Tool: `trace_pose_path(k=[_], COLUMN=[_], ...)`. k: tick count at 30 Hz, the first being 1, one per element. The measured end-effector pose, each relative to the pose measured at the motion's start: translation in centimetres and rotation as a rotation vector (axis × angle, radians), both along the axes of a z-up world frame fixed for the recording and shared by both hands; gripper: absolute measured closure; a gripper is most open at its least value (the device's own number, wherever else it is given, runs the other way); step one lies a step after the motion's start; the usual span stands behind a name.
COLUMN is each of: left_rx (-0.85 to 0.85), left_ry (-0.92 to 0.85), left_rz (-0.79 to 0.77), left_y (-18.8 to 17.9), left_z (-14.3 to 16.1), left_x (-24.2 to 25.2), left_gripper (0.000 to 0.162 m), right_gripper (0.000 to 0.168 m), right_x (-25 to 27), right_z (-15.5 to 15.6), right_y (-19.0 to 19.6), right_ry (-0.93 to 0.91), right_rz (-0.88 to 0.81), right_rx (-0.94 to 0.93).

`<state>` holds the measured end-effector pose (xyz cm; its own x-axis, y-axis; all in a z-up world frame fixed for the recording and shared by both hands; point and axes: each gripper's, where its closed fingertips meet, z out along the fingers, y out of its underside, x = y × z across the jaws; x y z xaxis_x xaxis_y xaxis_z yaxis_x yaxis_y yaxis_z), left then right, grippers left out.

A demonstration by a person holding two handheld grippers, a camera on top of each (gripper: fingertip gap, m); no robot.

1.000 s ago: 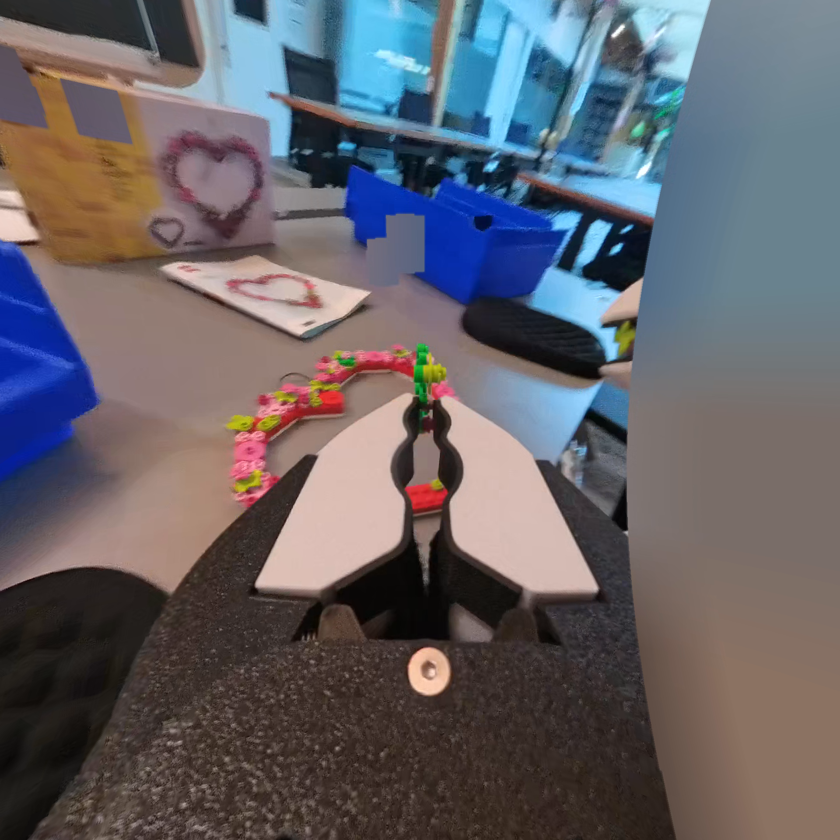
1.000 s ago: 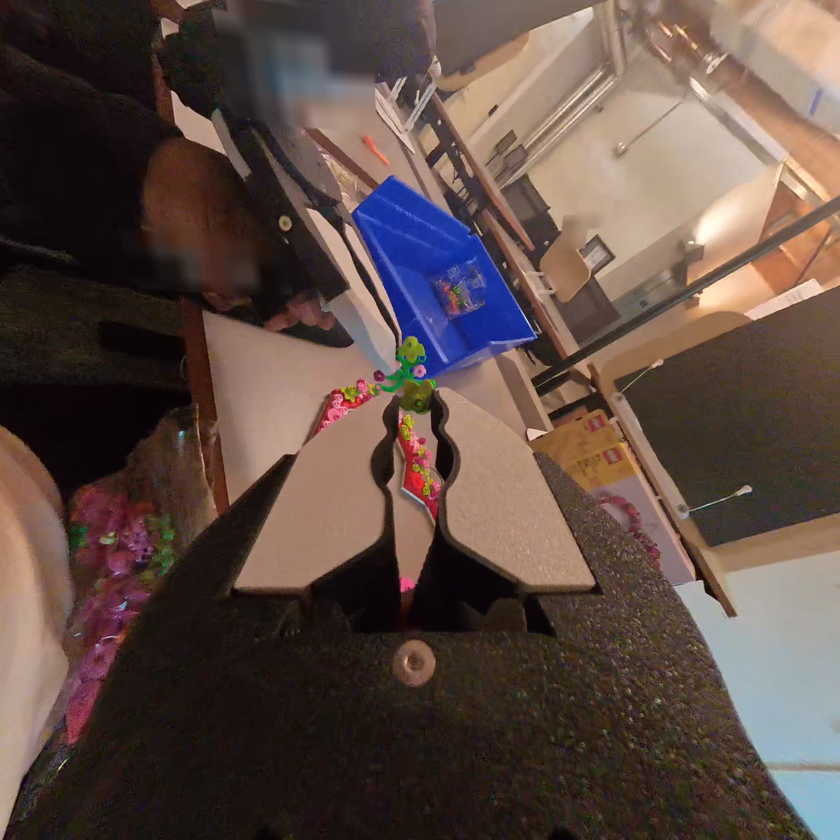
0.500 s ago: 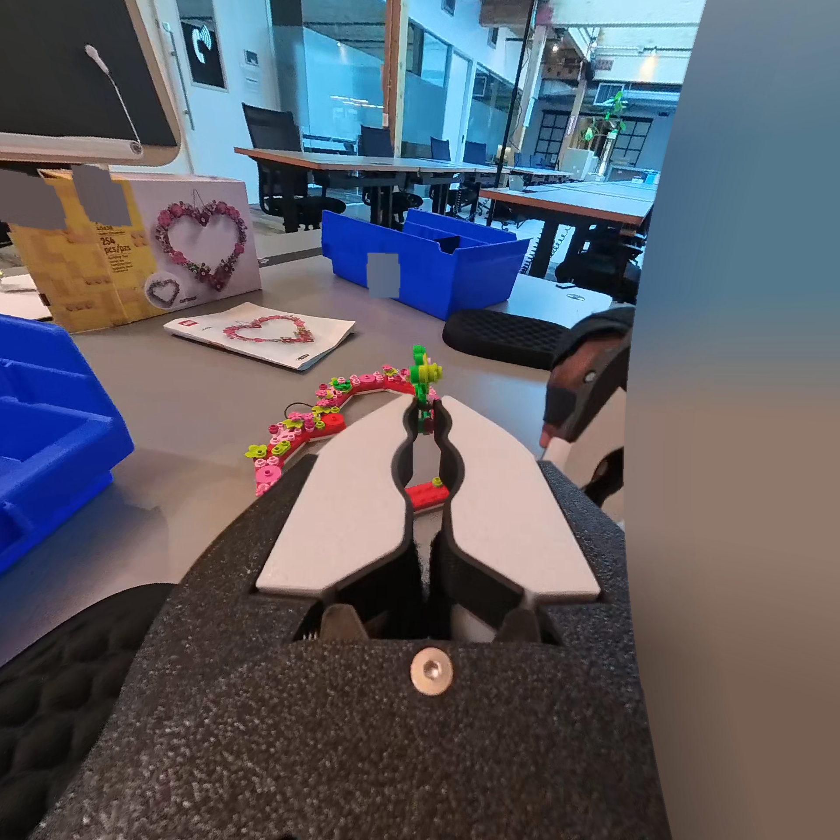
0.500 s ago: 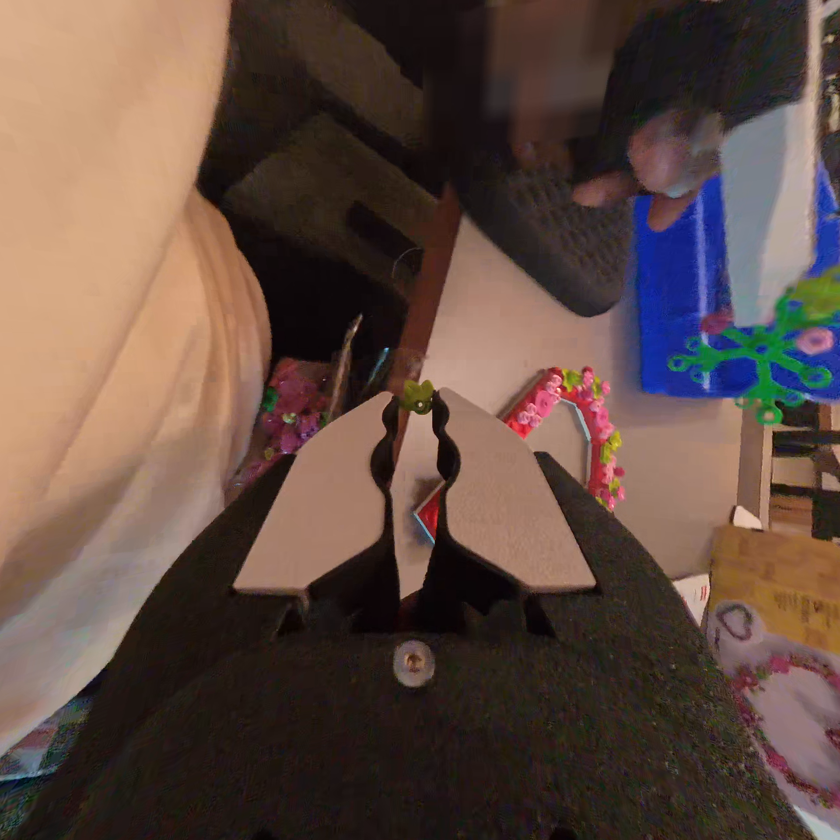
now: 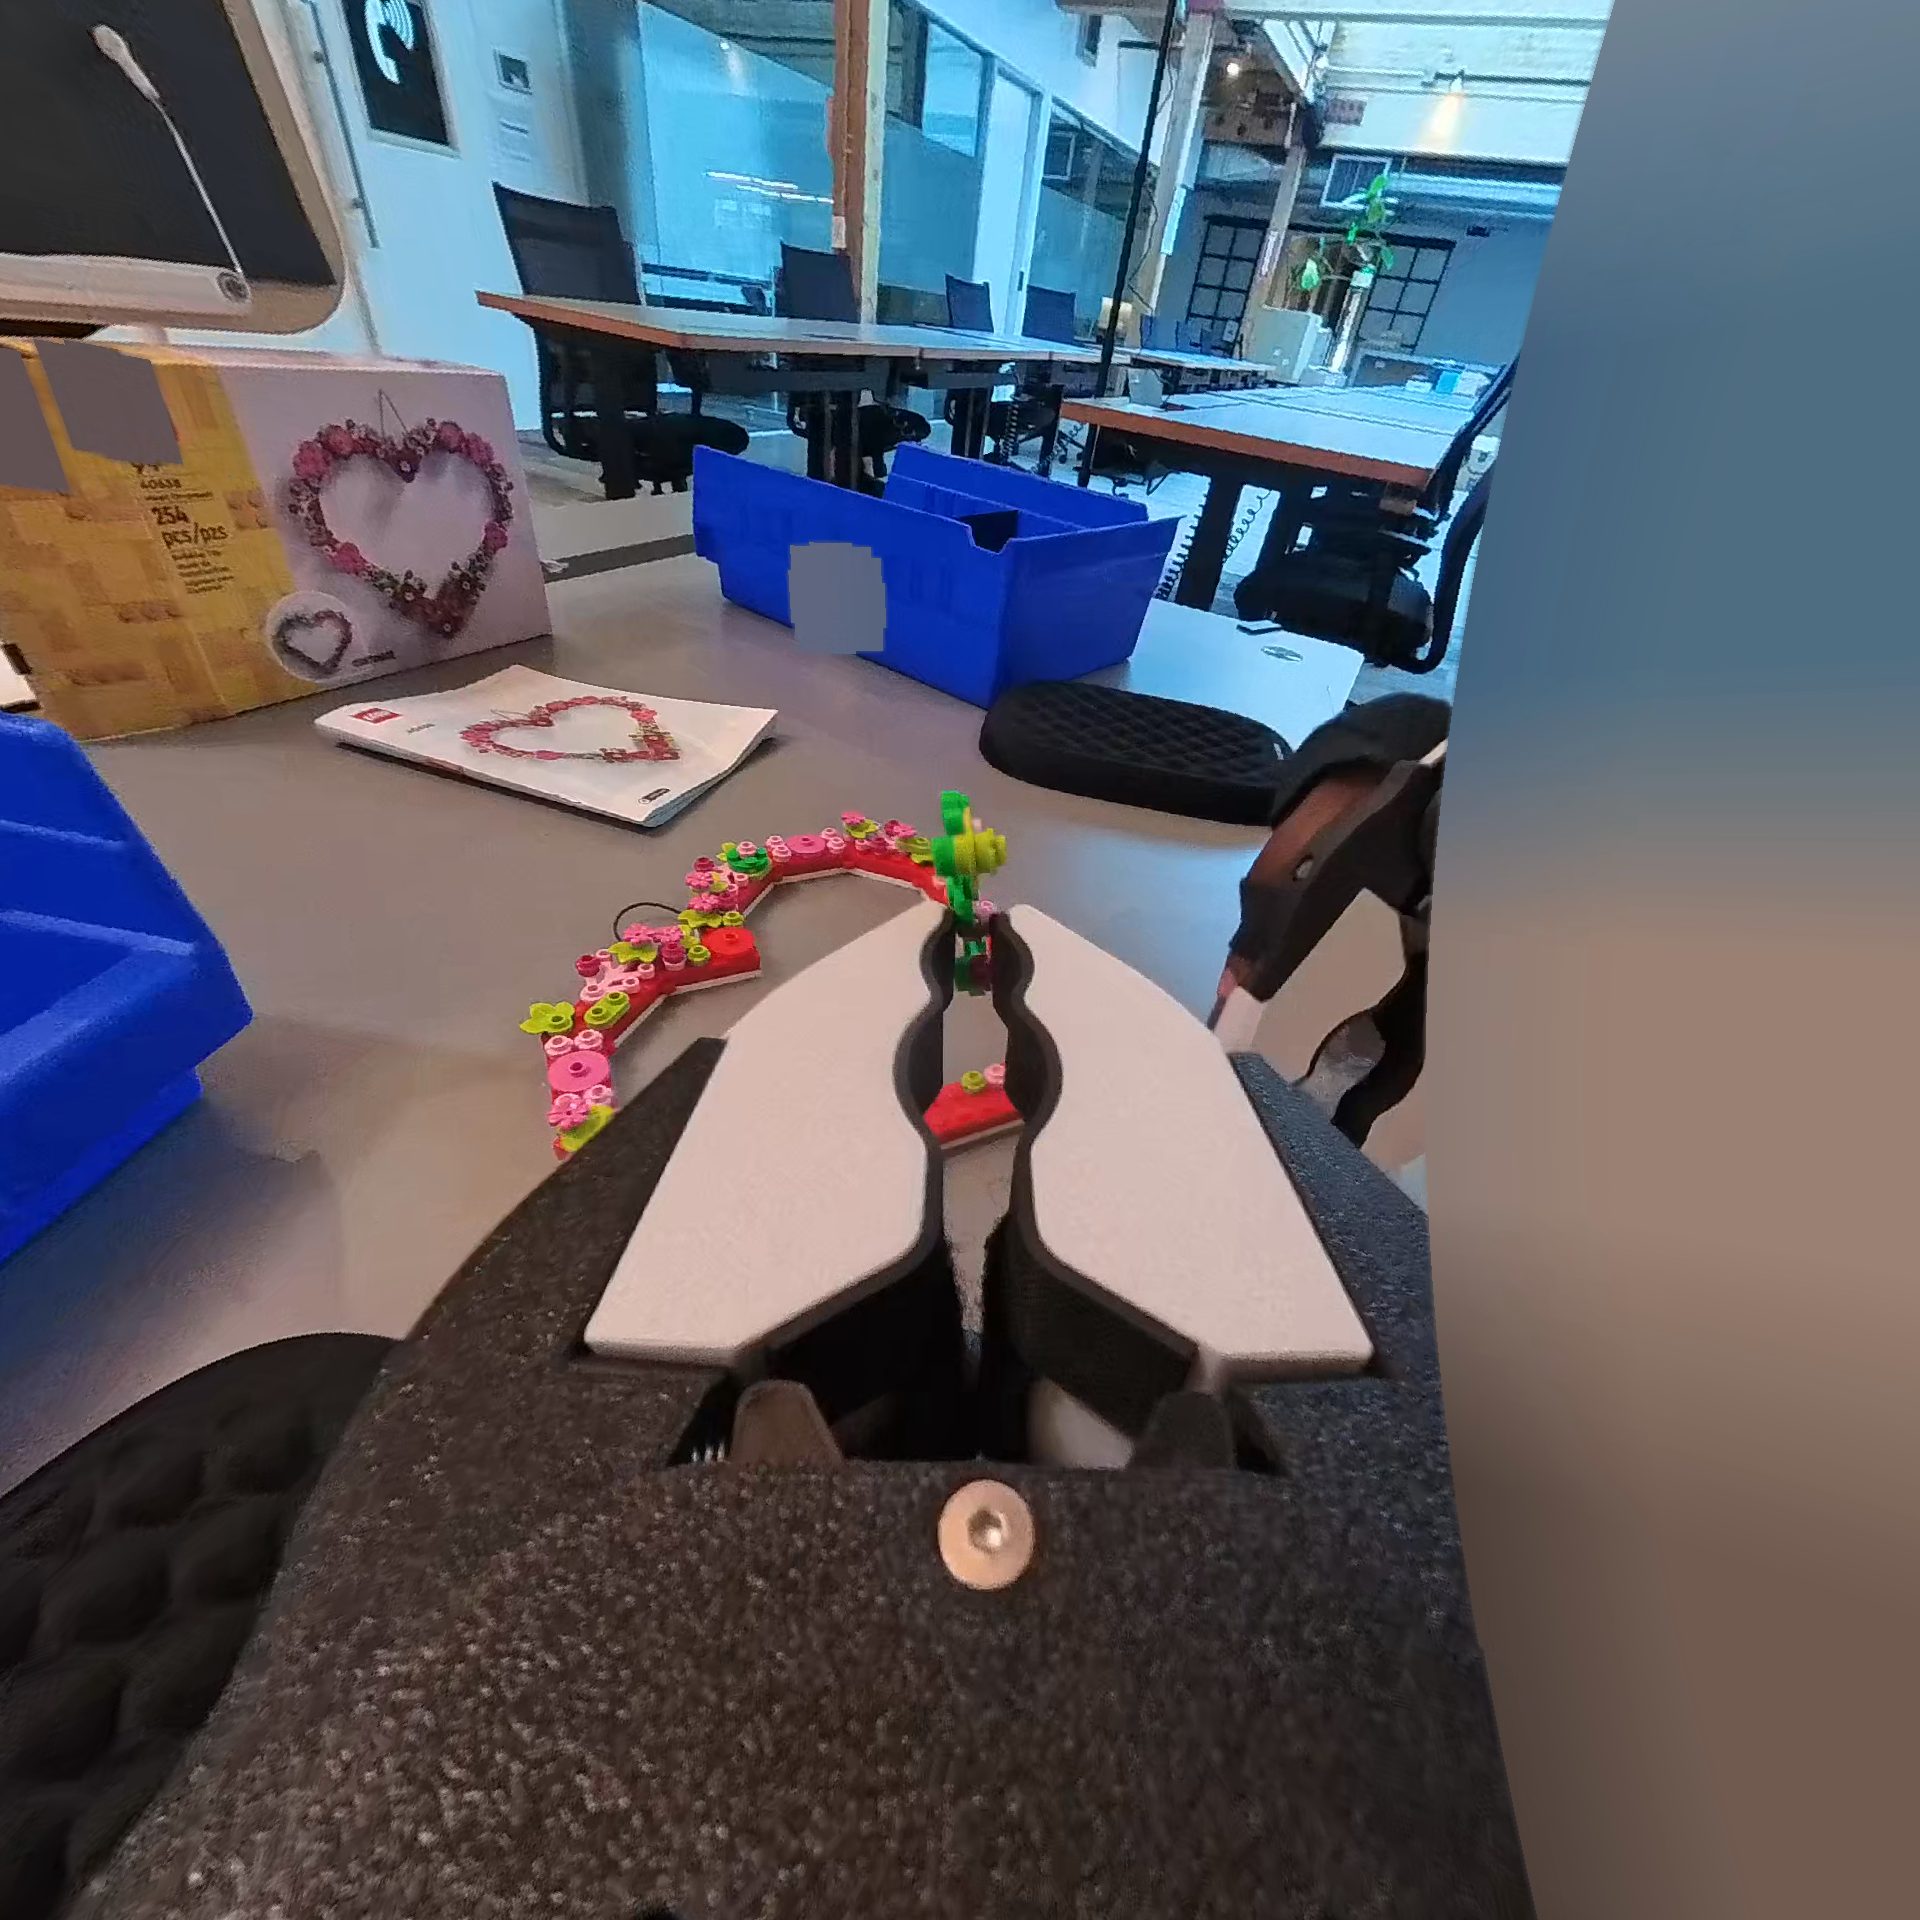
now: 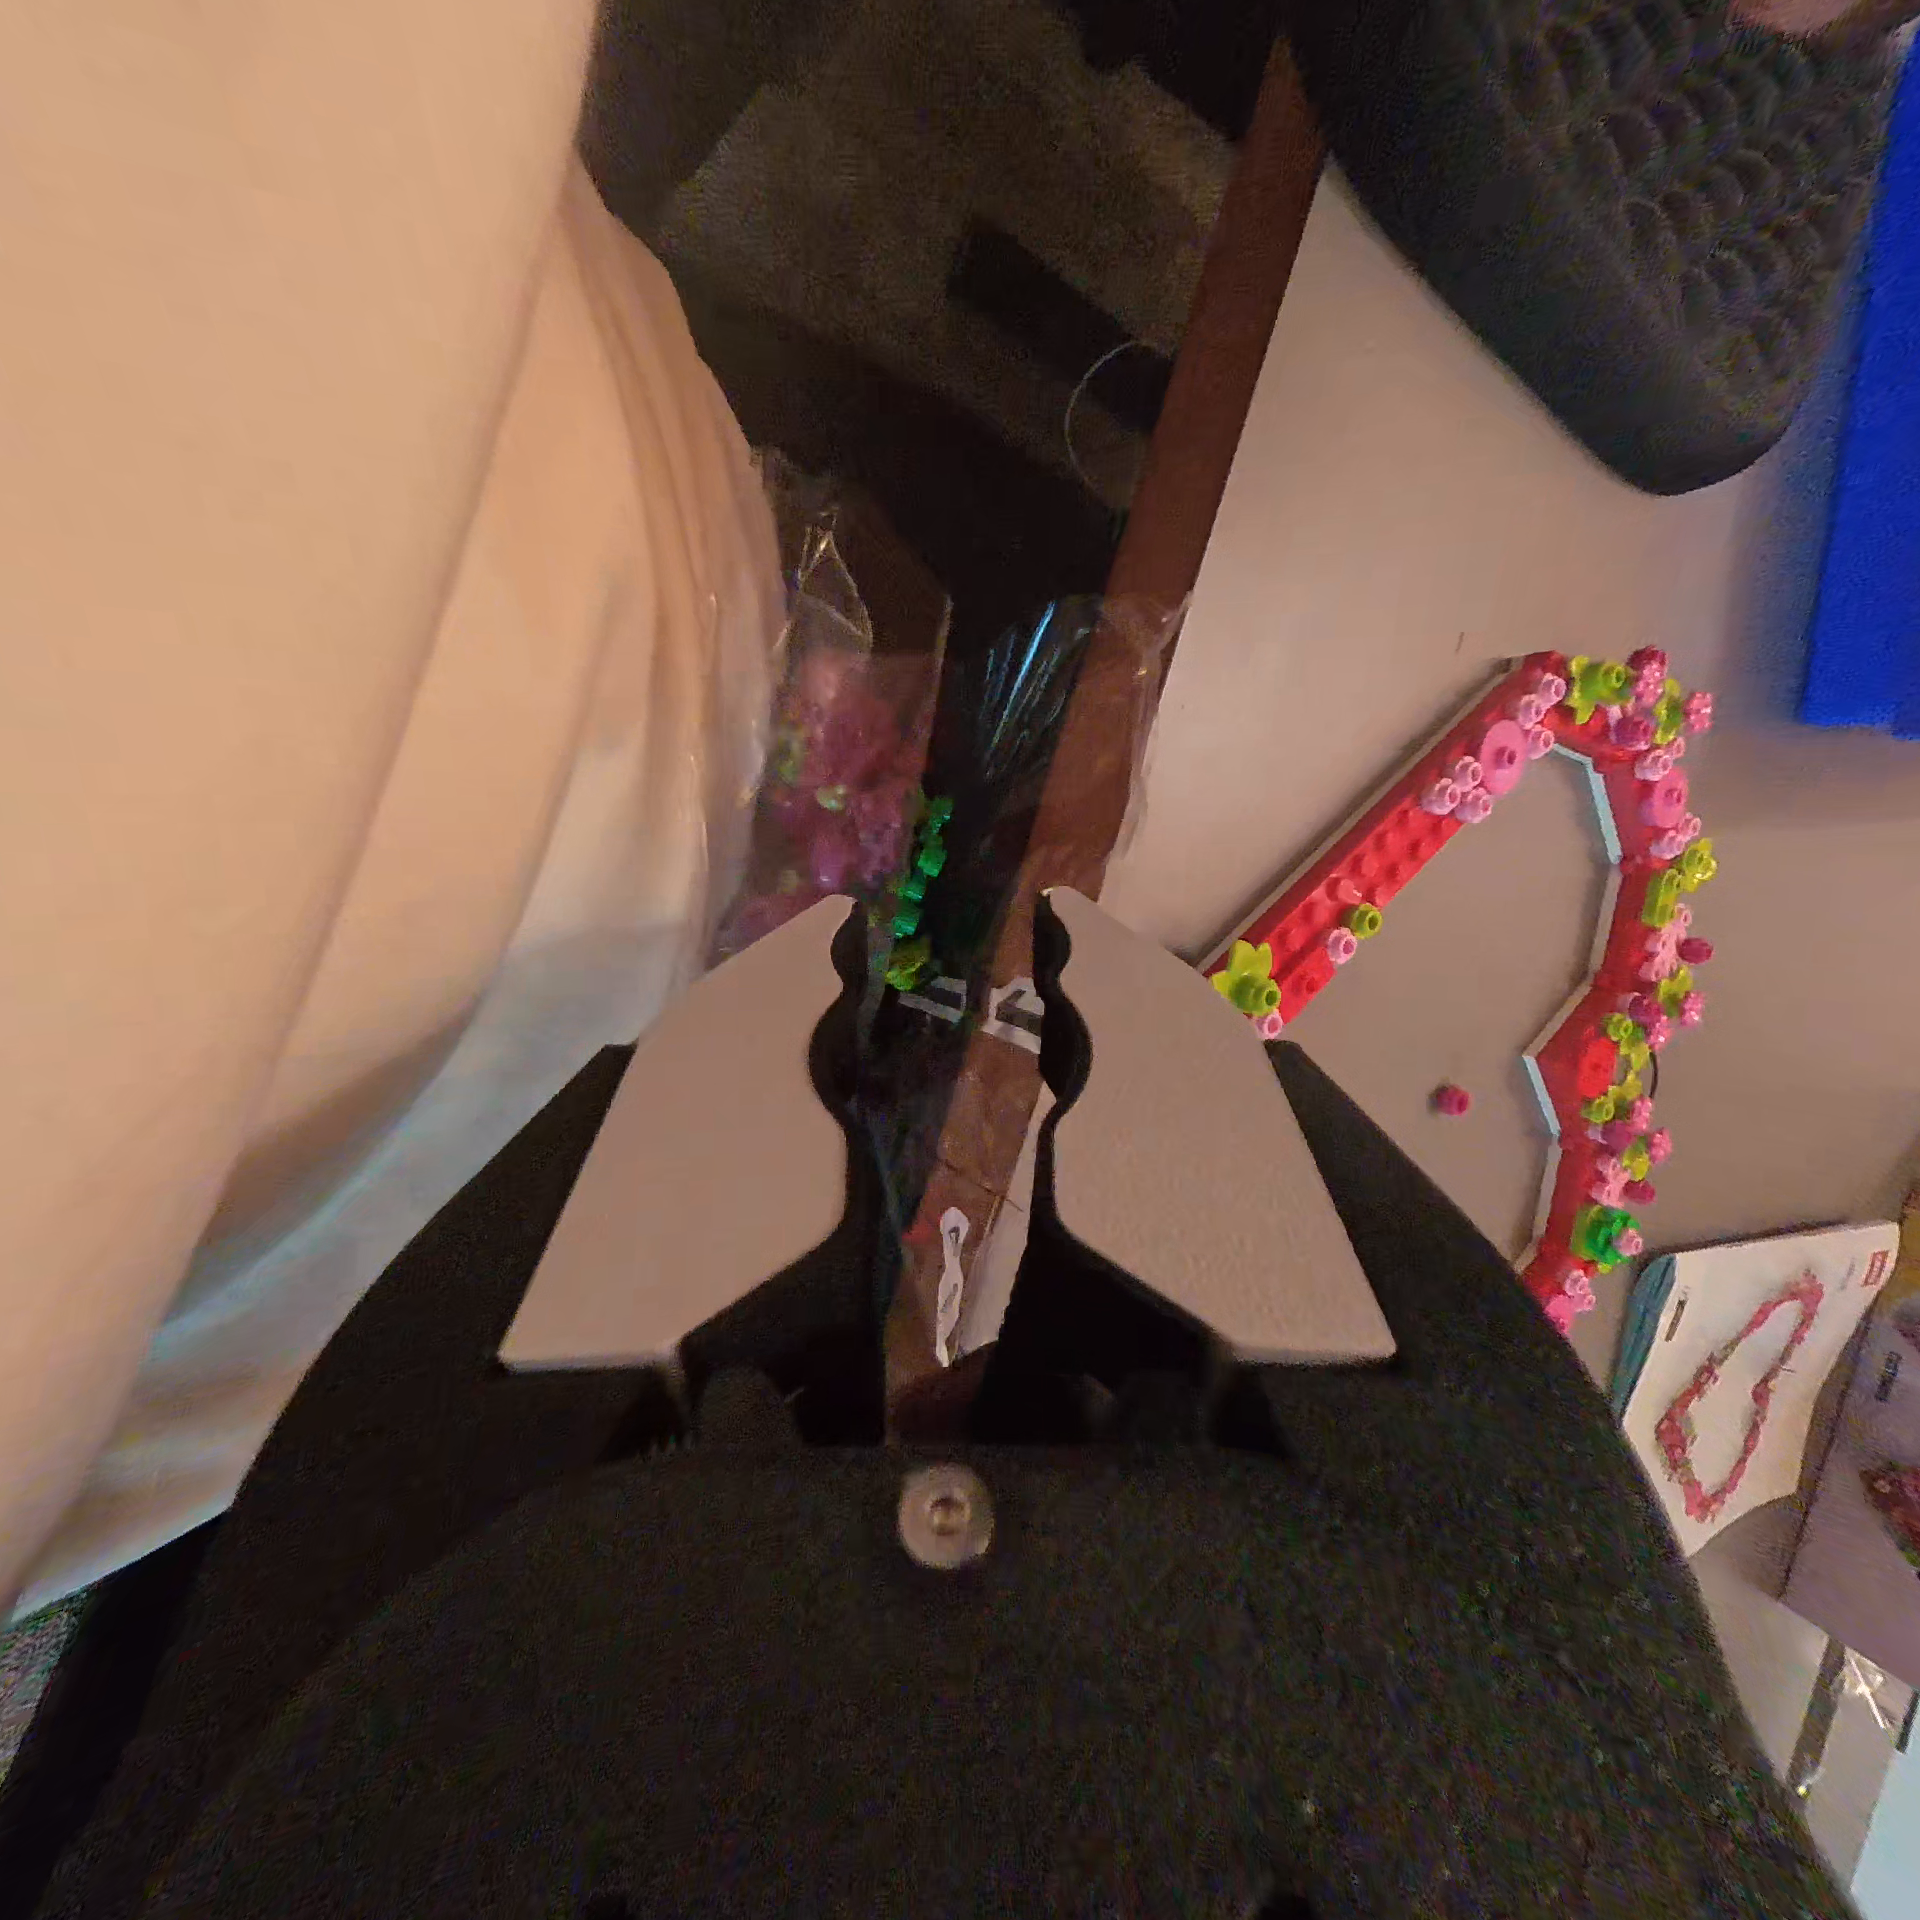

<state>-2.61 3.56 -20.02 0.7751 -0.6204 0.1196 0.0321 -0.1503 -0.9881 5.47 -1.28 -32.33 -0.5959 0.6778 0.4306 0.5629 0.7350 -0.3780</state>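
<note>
Meanwhile, left gripper (image 5: 971, 935) pinches a green plant piece (image 5: 966, 852) above the red heart frame (image 5: 727, 935); right gripper (image 6: 945, 920), fingers parted and empty, points past the table edge (image 6: 1174, 499).

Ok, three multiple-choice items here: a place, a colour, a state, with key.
1. The booklet lies: A) on the table between the box and the brick heart; B) under the brick heart; C) on the box.
2. The sprig in the left gripper is: A) white; B) green; C) blue.
3. The right gripper is: A) shut on the booklet; B) shut on the brick heart; C) open and empty.
Key: 1 A, it lies flat between them; 2 B, green shows at the closed fingertips; 3 C, the table edge shows through its gap.
</note>
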Motion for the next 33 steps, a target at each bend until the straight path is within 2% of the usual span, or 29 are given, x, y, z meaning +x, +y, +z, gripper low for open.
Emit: trace_pose_path(k=[3, 7, 10, 14, 17, 24, 28, 33], left_rx=[-0.046, -0.096, -0.131, -0.148, -0.171, -0.174, -0.192, -0.167], left_ry=[-0.041, -0.151, -0.181, -0.153, -0.128, -0.112, -0.159, -0.225], left_rz=[-0.043, -0.131, -0.166, -0.189, -0.192, -0.180, -0.164, -0.114], left_y=[-0.2, -0.4, -0.5, -0.6, -0.5, -0.4, -0.2, 0.5], left_z=[-0.4, -0.4, -0.6, -1.1, -1.5, -1.6, -1.4, -0.7], left_x=[0.7, 1.9, 2.6, 3.4, 3.8, 4.0, 3.8, 3.2], left_gripper=[0.156, 0.157, 0.157, 0.157, 0.156, 0.157, 0.157, 0.157], right_gripper=[0.144, 0.149, 0.147, 0.147, 0.157, 0.157, 0.161, 0.162], right_x=[-0.6, -2.7, -3.3, -4.2, -4.7, -5.0, -5.2, -5.2], right_z=[2.0, 9.1, 11.7, 12.4, 12.6, 10.9, 11.5, 12.6], right_y=[0.4, 2.5, 4.7, 4.7, 4.2, 4.5, 4.3, 4.1], right_ry=[0.133, 0.502, 0.615, 0.644, 0.625, 0.530, 0.575, 0.693], right_rz=[-0.024, -0.159, -0.232, -0.214, -0.171, -0.173, -0.170, -0.130], right_rx=[-0.075, -0.251, -0.207, -0.144, -0.114, -0.001, 0.046, 0.237])
